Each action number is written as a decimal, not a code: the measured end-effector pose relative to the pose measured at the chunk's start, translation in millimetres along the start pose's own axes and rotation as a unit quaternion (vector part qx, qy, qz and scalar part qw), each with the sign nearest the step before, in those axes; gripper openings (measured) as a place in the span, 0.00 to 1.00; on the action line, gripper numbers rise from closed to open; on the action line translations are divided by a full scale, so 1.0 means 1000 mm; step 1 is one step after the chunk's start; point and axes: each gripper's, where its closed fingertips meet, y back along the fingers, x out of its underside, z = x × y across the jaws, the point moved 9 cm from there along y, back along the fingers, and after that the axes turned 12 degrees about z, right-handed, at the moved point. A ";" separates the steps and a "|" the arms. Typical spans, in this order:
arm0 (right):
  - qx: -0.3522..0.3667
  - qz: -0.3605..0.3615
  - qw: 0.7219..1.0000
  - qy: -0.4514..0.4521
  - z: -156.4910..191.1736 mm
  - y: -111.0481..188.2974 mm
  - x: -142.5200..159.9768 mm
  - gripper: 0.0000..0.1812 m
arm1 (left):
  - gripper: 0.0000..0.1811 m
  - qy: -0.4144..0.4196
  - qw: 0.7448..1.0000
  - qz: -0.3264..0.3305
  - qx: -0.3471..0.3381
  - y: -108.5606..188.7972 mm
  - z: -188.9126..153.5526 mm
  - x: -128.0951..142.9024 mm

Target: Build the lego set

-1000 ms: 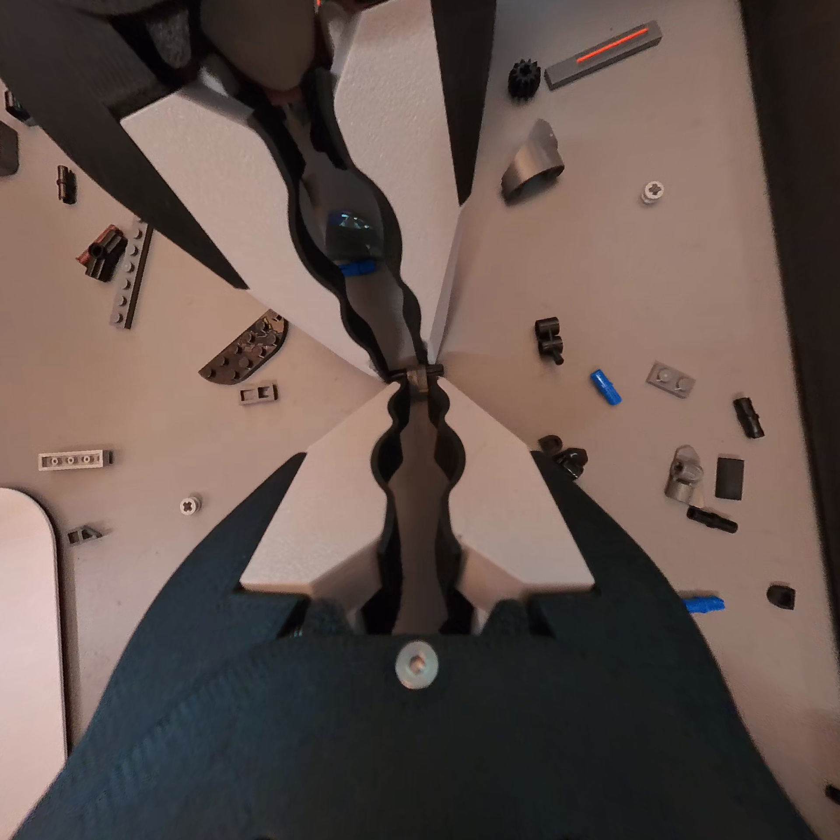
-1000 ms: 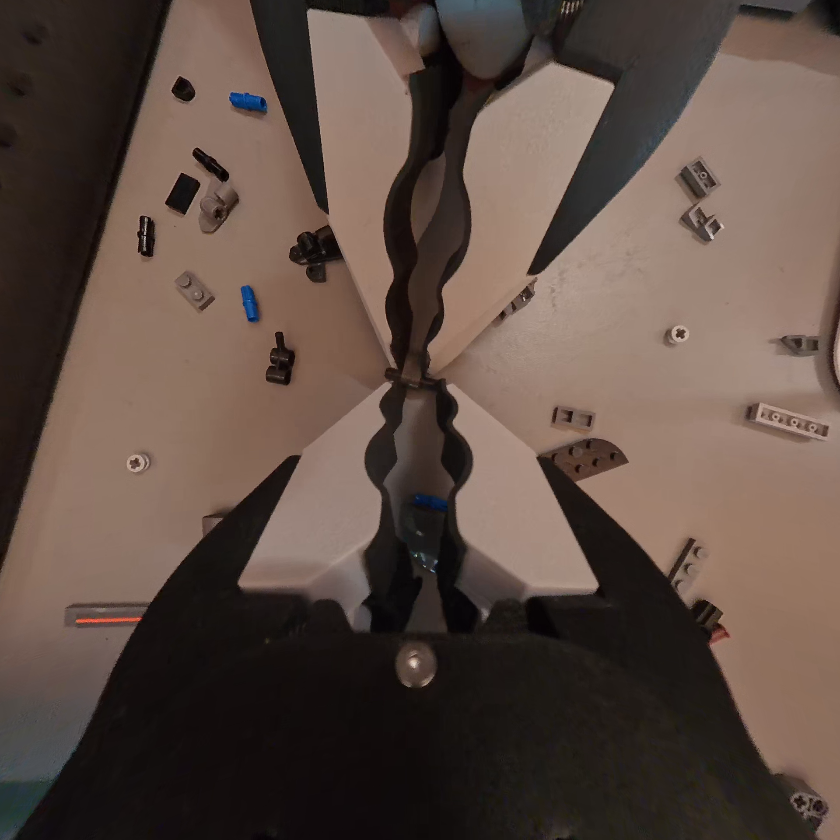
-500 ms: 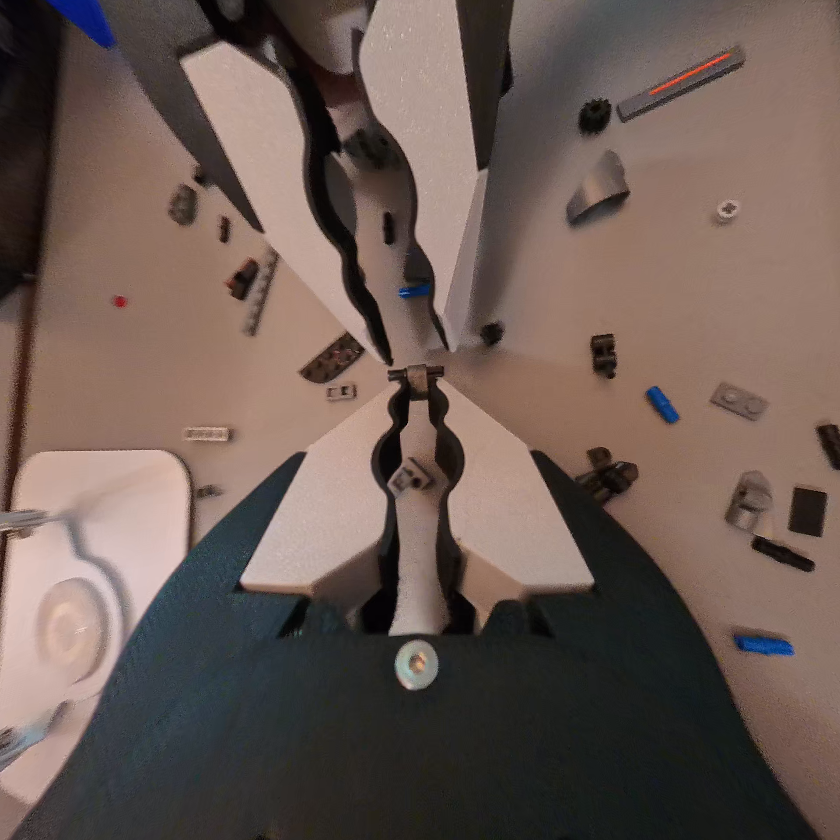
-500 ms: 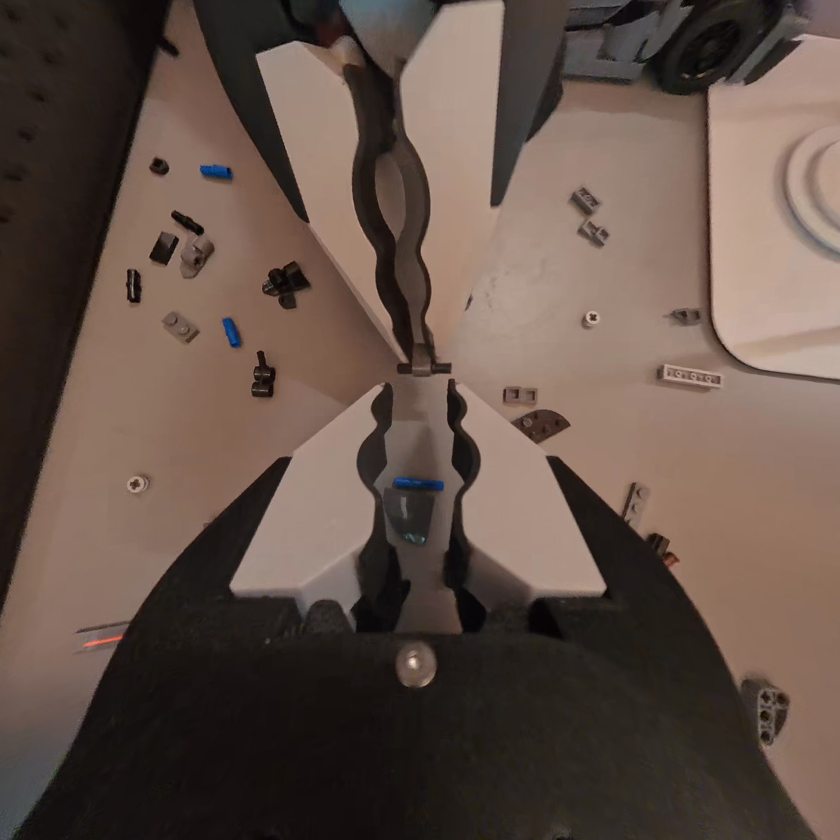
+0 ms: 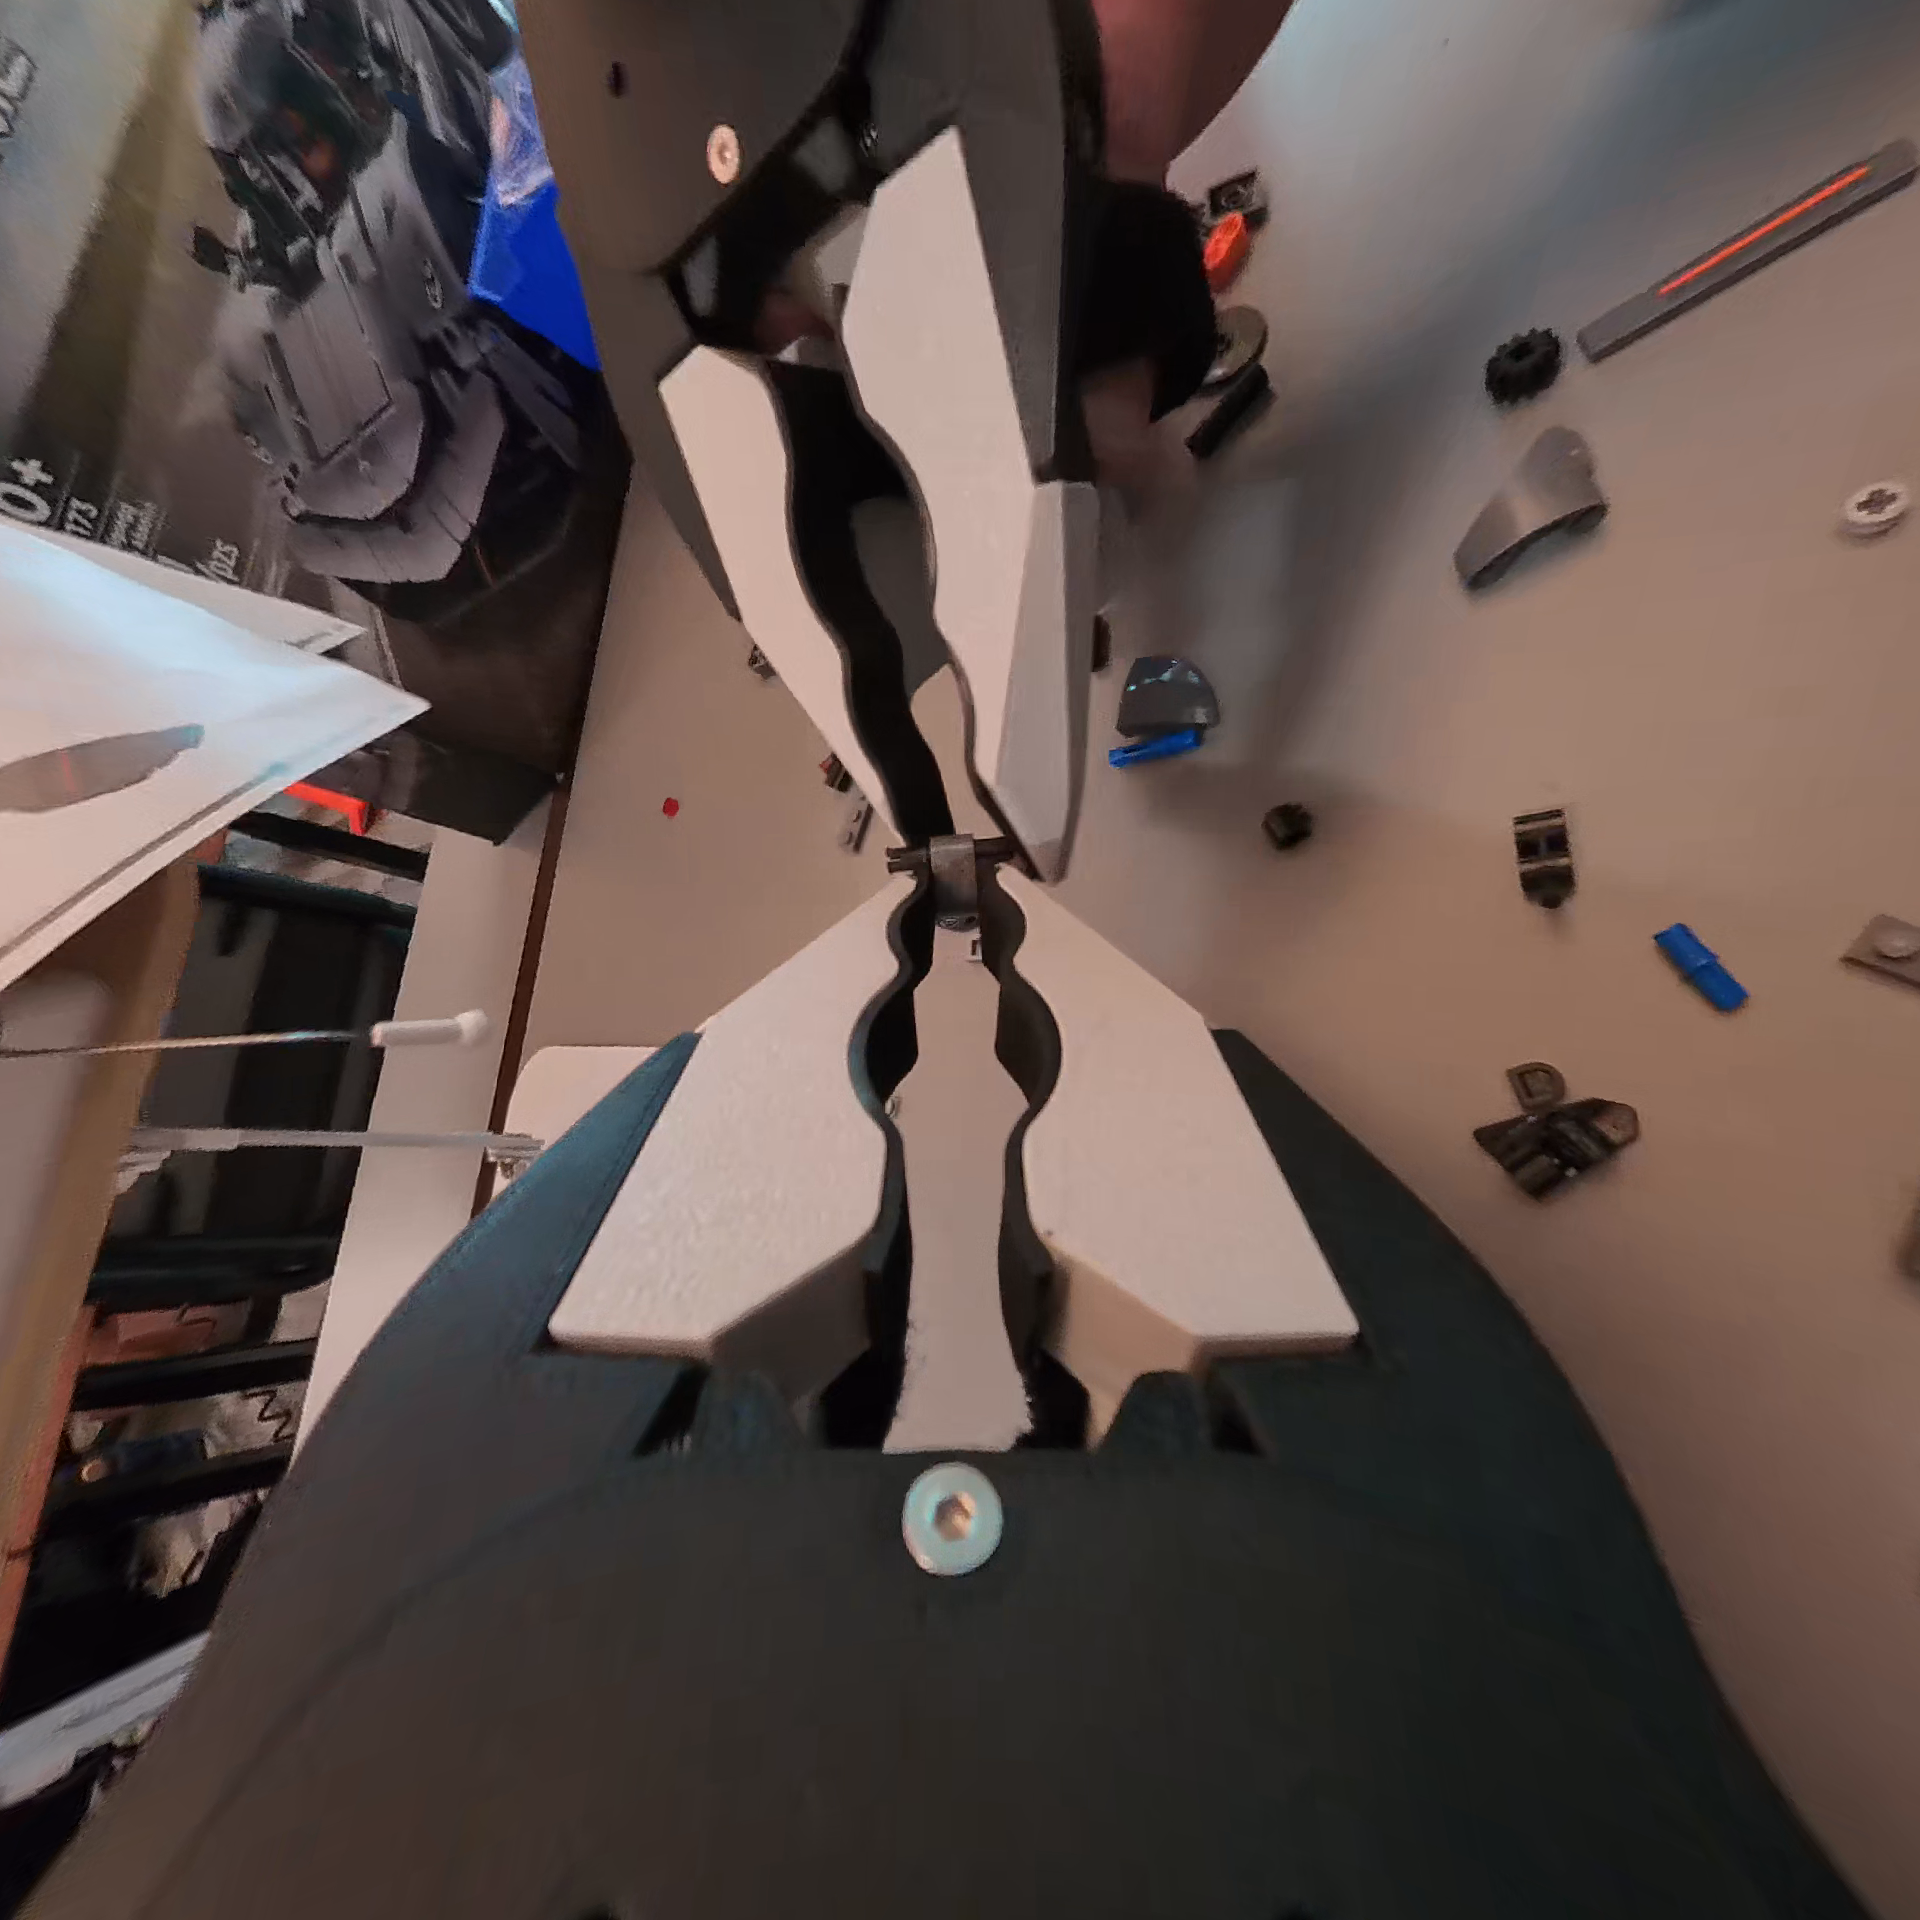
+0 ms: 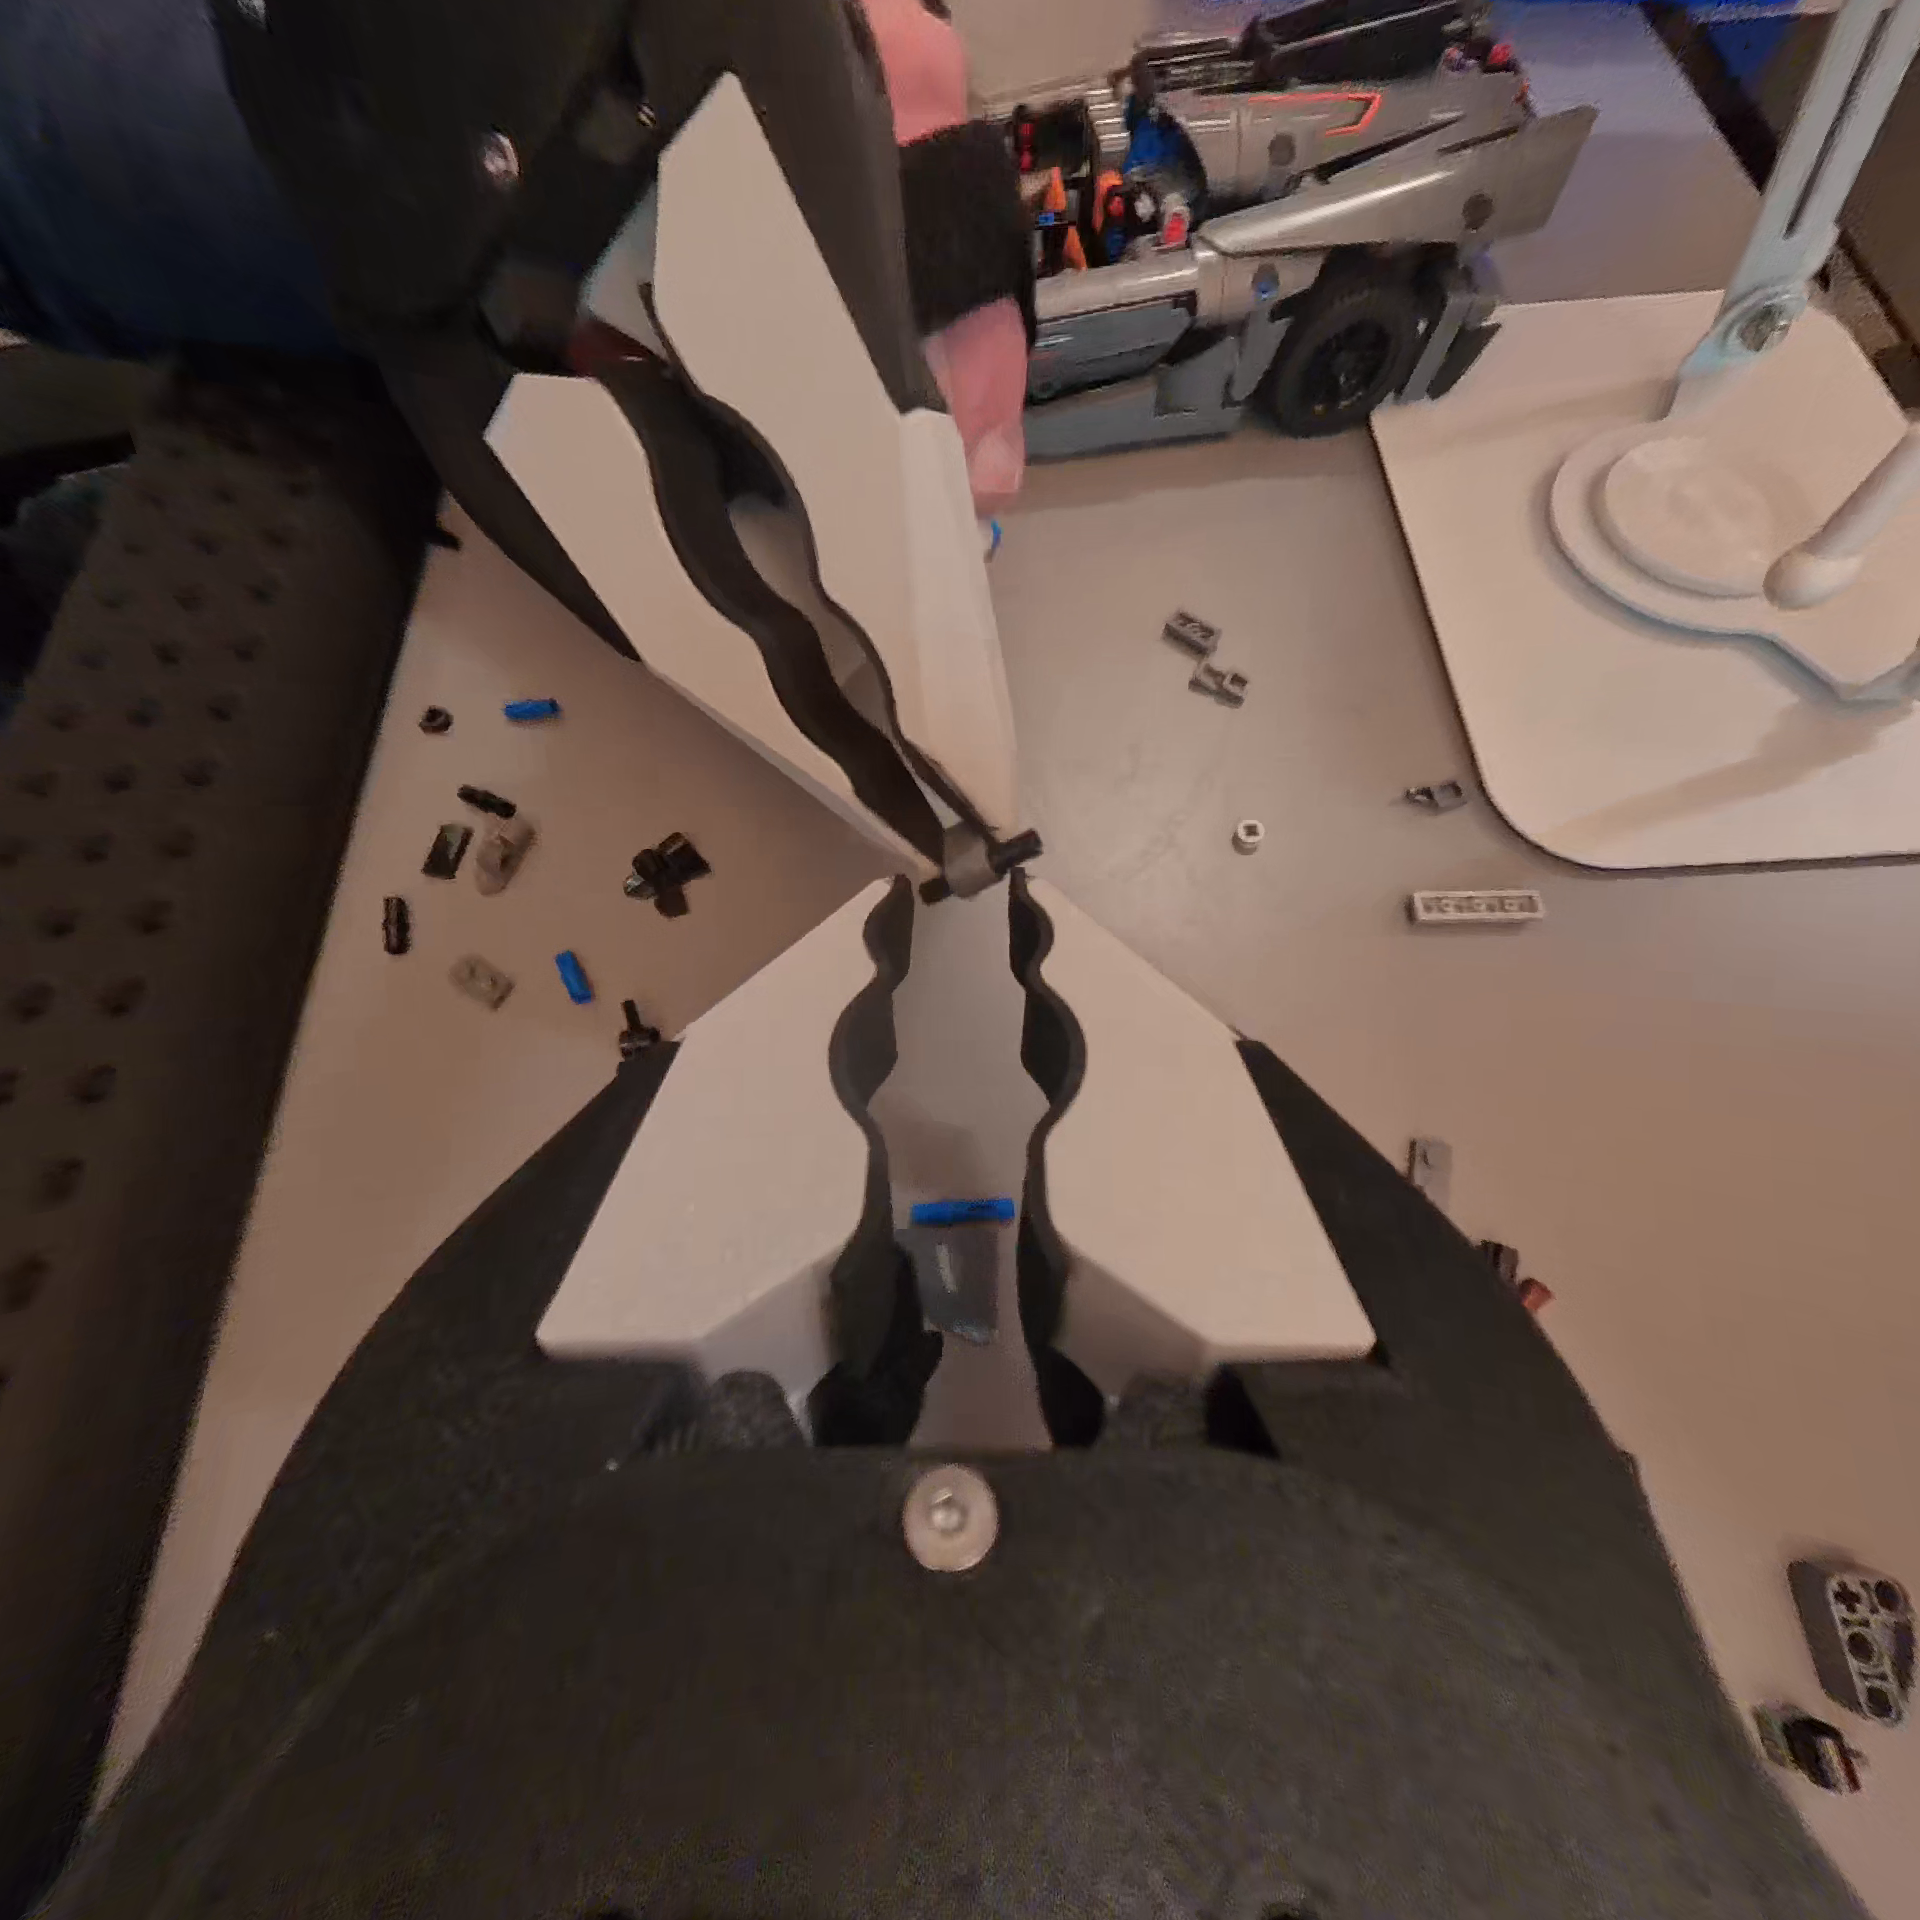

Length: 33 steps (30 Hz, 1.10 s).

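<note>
A small grey connector with a black pin through it (image 5: 951, 871) is pinched between the tips of my left gripper (image 5: 954, 891), which is shut on it above the table. It also shows in the right wrist view (image 6: 971, 857), held by the left gripper that comes in from the upper left. My right gripper (image 6: 958, 888) faces it tip to tip. Its jaws stand slightly apart, with the fingertips (image 6: 896, 896) just short of the pin's ends. A partly built grey lego car (image 6: 1299, 239) stands at the back of the table.
Loose pieces lie on the beige table (image 5: 1455, 727): a dark blue curved piece (image 5: 1164, 691), blue pins (image 5: 1699, 966), a black gear (image 5: 1522, 364), a long grey tile with a red stripe (image 5: 1745, 249). A white stand base (image 6: 1662, 675), the set's box (image 5: 312, 364) and a white sheet (image 5: 156, 727) are near. Only a small space, under 4 cm, lies between the two pairs of fingers. From either gripper's tips it is about 20 cm to the partly built grey lego car (image 6: 1299, 239).
My right gripper, shut on the pin a second ago, has opened and let go. Both grippers have risen and tilted, and the left still holds the connector.
</note>
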 end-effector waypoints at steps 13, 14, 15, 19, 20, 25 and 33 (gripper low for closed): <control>0.045 -0.096 0.991 -0.083 0.004 0.011 -0.034 0.08 | 0.03 0.042 0.992 -0.044 -0.111 0.031 0.021 0.003; 0.049 -0.113 0.988 -0.089 0.004 0.012 -0.037 0.08 | 0.03 0.044 0.990 -0.050 -0.126 0.034 0.023 0.004; 0.052 -0.128 0.986 -0.089 0.004 0.013 -0.040 0.07 | 0.03 0.048 0.988 -0.058 -0.135 0.037 0.025 0.005; 0.030 -0.182 0.978 -0.102 0.006 0.015 -0.047 0.06 | 0.03 0.063 0.981 -0.088 -0.162 0.048 0.030 0.004; 0.018 -0.197 0.974 -0.107 0.007 0.015 -0.048 0.07 | 0.03 0.064 0.979 -0.090 -0.172 0.050 0.031 0.004; -0.046 -0.271 0.953 -0.125 0.005 0.009 -0.046 0.05 | 0.03 0.073 0.971 -0.116 -0.194 0.055 0.034 0.003; -0.064 -0.347 0.922 -0.161 -0.003 0.021 -0.041 0.06 | 0.03 0.063 0.969 -0.108 -0.212 0.054 0.033 0.005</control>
